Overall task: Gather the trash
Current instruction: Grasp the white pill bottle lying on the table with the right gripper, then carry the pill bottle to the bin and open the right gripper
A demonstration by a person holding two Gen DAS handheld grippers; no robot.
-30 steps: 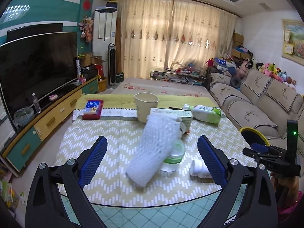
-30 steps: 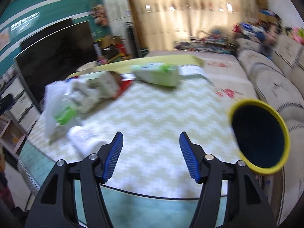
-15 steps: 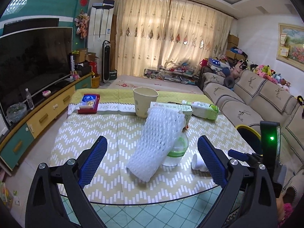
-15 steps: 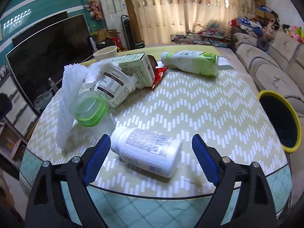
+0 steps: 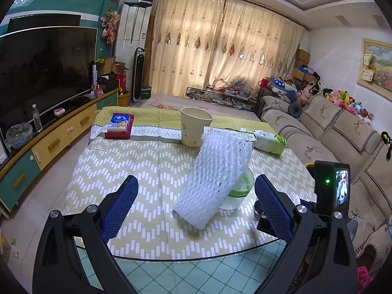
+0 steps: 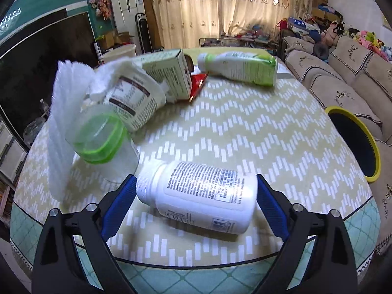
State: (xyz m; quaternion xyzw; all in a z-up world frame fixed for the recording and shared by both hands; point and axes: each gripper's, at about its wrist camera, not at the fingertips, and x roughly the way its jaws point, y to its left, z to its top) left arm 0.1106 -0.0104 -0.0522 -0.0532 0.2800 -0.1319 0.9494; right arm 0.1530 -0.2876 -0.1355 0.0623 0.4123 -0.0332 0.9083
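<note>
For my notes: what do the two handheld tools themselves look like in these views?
Both match: the left tool and the right tool each have two glossy black plastic arms with silver pivot bolts, ending in blue fingers with a fine textured grip surface. From the left view, the right tool's black camera block shows a green light and a small lit screen. No cables or sleeves visible.

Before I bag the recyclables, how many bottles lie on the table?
2. A white pill bottle lies on its side at the near edge, between the right gripper's open fingers. A white-and-green drink bottle lies at the far side. Others may hide behind the clutter.
</note>
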